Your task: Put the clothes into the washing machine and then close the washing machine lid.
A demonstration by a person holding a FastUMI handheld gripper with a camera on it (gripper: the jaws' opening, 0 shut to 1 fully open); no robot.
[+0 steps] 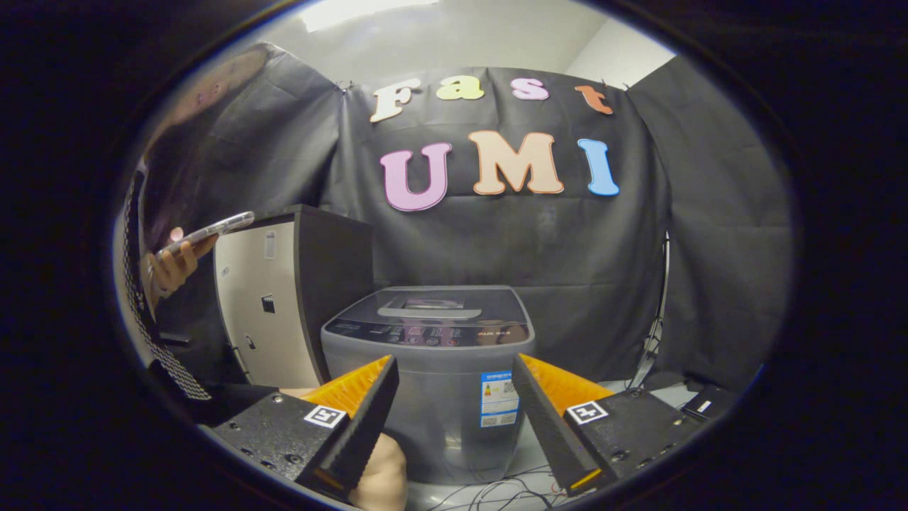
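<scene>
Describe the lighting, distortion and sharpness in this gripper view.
Gripper view: fisheye bends the booth's edges; a bright ceiling light glares overhead; the washing machine, lid down, is evenly lit and sharp beyond the open gripper; a hand holds a phone.

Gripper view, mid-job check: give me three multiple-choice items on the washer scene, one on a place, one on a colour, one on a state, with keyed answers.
1. Where does the grey top-loading washing machine stand?
A. Just ahead of the tool's fingers, seen through their gap
B. Behind the cabinet
C. On top of the cabinet

2. What colour is the door of the tall dark-sided cabinet beside the machine?
A. Red
B. Off-white
C. Green

3. How is the machine's dark flat lid?
A. Removed
B. Propped upright
C. Down, closed

Answers:
1 A: the machine's front shows between the fingers of the tool, which is open and holds nothing.
2 B: the door panel is pale, the side dark.
3 C: the lid lies flat on top.
</scene>
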